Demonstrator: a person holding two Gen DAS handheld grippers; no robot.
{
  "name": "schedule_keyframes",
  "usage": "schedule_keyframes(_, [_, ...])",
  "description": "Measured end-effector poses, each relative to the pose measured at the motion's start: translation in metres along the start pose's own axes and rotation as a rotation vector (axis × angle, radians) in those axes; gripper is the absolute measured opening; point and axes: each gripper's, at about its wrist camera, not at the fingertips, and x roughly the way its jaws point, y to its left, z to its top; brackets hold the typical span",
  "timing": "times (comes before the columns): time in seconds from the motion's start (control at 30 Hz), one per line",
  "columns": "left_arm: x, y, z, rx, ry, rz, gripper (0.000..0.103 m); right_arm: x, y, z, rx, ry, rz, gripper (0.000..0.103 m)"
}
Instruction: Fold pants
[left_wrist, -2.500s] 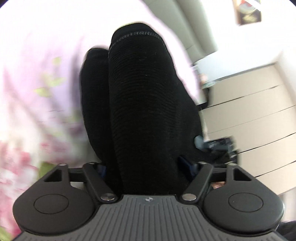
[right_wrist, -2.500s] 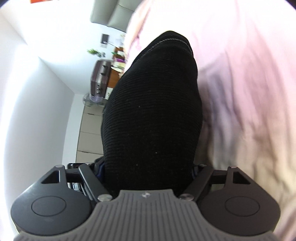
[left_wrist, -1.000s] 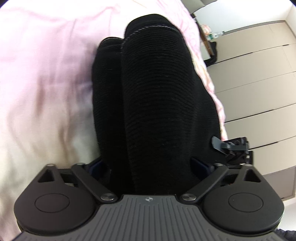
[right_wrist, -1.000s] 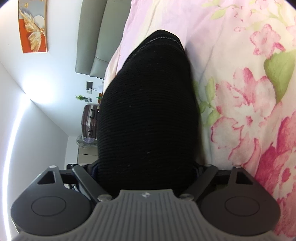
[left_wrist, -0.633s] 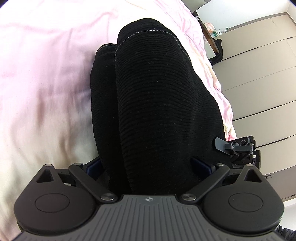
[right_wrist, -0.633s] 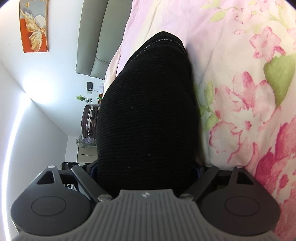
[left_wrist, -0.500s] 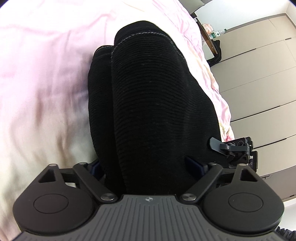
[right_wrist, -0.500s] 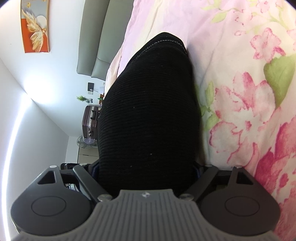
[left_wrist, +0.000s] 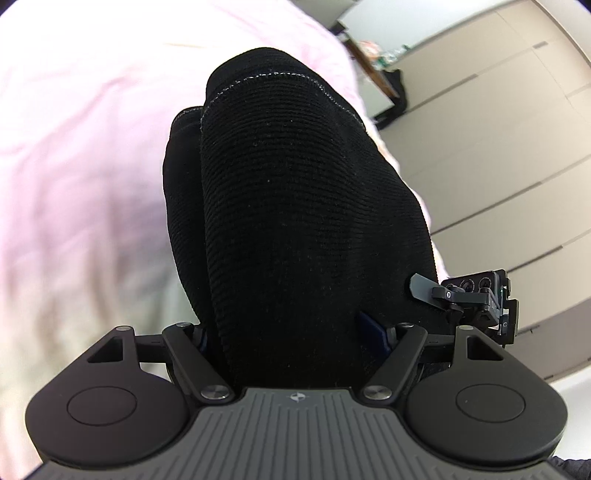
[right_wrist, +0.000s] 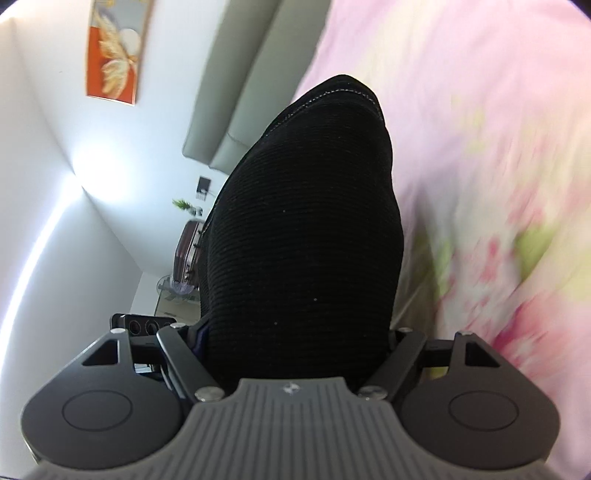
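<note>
The black ribbed pants (left_wrist: 295, 184) fill the middle of the left wrist view, bunched in two layers with a stitched hem on top. They sit between the jaws of my left gripper (left_wrist: 291, 258), which are closing on the cloth. A blue pad (left_wrist: 373, 326) presses on the cloth's right side; the fingertips are hidden. In the right wrist view another fold of the pants (right_wrist: 306, 184) sits between the closing jaws of my right gripper (right_wrist: 295, 258), hiding its fingers. Both folds hang above the bed. The other gripper's body (left_wrist: 476, 295) shows at the right of the left wrist view.
A pink bedsheet (left_wrist: 74, 147) lies below at left, its floral part (right_wrist: 498, 203) blurred in the right wrist view. Beige wardrobe doors (left_wrist: 517, 147) stand beyond the bed. A grey headboard (right_wrist: 229, 92), an orange picture (right_wrist: 114, 48) and a dark suitcase (right_wrist: 186, 251) line the white wall.
Both grippers have risen from the bed with the pants still between their jaws; the sheet has dropped away and blurs. The left jaws have narrowed on the cloth.
</note>
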Motion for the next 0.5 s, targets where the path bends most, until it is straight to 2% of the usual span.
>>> schedule_keyframes(0.23, [0.097, -0.065, 0.044, 0.076, 0.06, -0.078, 0.086, -0.102, -0.015, 0.049, -0.041, -0.102, -0.092, 0.073])
schedule_keyframes(0.5, [0.219, -0.113, 0.087, 0.119, 0.16, -0.126, 0.085, -0.2, -0.065, 0.103, -0.014, -0.192, -0.199, 0.073])
